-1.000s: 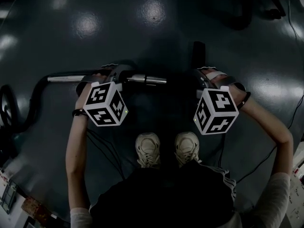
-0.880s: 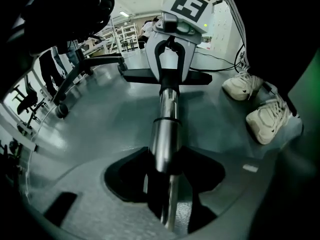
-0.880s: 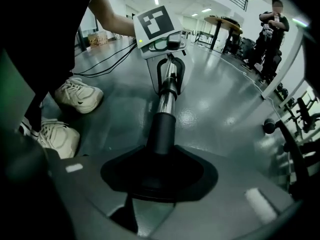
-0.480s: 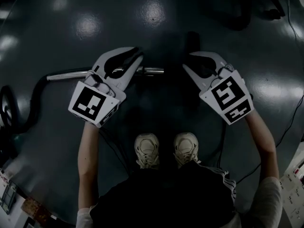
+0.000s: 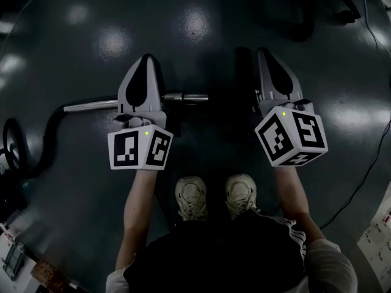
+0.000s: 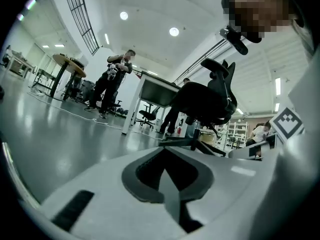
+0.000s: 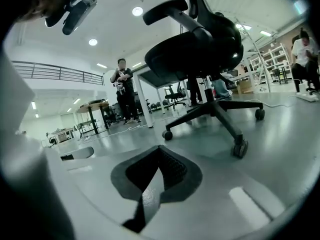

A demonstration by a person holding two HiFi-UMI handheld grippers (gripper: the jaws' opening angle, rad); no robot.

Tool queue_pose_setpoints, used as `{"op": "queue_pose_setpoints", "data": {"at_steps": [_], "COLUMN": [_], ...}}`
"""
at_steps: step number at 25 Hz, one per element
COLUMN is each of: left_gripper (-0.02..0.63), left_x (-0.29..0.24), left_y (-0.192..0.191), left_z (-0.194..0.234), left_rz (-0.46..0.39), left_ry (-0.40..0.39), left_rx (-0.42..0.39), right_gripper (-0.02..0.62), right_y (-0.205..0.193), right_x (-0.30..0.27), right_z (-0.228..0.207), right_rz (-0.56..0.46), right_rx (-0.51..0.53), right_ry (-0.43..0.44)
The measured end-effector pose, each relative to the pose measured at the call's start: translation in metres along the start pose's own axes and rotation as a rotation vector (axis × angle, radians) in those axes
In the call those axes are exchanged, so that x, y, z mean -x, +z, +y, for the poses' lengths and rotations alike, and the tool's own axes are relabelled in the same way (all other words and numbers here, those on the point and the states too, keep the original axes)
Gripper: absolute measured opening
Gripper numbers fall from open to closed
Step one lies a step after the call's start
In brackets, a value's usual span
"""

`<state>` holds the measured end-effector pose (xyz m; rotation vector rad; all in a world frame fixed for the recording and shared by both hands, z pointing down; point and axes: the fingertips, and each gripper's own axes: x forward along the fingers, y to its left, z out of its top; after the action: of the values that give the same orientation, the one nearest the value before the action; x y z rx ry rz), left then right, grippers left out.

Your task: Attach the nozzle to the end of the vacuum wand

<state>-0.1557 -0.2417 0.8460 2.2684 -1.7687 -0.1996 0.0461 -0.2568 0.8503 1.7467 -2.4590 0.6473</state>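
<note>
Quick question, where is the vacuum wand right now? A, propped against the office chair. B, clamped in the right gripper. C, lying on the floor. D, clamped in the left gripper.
C: the wand lies on the floor, while the left gripper and the right gripper have just closed with nothing between their jaws.

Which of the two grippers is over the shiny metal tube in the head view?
The left gripper: it crosses the metal tube, while the right gripper lies clear of the tube's end.
</note>
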Motion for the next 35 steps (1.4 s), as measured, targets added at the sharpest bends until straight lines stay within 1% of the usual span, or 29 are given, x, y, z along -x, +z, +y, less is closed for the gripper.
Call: {"op": "queue_pose_setpoints", "data": {"at_steps": [4,6,8,10,12,15,18,21,23,25,26,28,30,32,35], "left_gripper": [0.002,0.002,0.002,0.002,0.002,0.002,0.002,0.002,0.002,0.002,0.002,0.002,0.002,0.002,0.002], "left_x": [-0.003,-0.007,-0.015,-0.024,-0.023,-0.002,0.027,0.044,0.063,0.086,0.095,0.109,0.124,0.134,0.144], "left_y": [0.001,0.008,0.032,0.081,0.155,0.296,0.454,0.612,0.699,0.763,0.786,0.812,0.818,0.825,0.837], "left_z": [0.002,0.005,0.009,0.013,0.008,-0.027,-0.082,-0.148,-0.193,-0.227,-0.239,-0.255,-0.266,-0.275,-0.284], "left_rz": [-0.026,-0.042,-0.058,-0.072,-0.087,-0.108,-0.118,-0.119,-0.091,-0.073,-0.074,-0.092,-0.108,-0.127,-0.150], "left_ry": [0.002,0.012,0.026,0.050,0.075,0.105,0.132,0.131,0.130,0.125,0.119,0.108,0.107,0.097,0.068], "left_rx": [-0.005,-0.021,-0.042,-0.035,-0.043,-0.095,-0.096,-0.092,-0.119,-0.104,-0.082,-0.041,-0.035,-0.053,-0.076], "right_gripper": [0.008,0.008,0.008,0.008,0.008,0.008,0.008,0.008,0.008,0.008,0.008,0.008,0.008,0.008,0.008], "right_y": [0.001,0.013,0.044,0.093,0.156,0.277,0.419,0.569,0.651,0.711,0.733,0.761,0.766,0.764,0.766], "right_x": [-0.003,-0.005,-0.005,-0.004,0.006,0.050,0.112,0.171,0.214,0.253,0.269,0.291,0.308,0.317,0.329], "right_z": [-0.003,0.001,0.009,0.022,0.047,0.100,0.158,0.205,0.231,0.255,0.265,0.282,0.293,0.299,0.308], "right_rz": [-0.018,-0.031,-0.051,-0.063,-0.063,-0.053,-0.029,-0.037,-0.035,-0.040,-0.053,-0.089,-0.102,-0.110,-0.134], "right_rx": [-0.001,0.025,0.062,0.082,0.080,0.108,0.122,0.135,0.122,0.110,0.110,0.129,0.160,0.173,0.140], "right_ry": [0.006,0.019,0.029,0.026,0.026,0.038,0.048,0.054,0.050,0.052,0.063,0.099,0.127,0.137,0.143]}}
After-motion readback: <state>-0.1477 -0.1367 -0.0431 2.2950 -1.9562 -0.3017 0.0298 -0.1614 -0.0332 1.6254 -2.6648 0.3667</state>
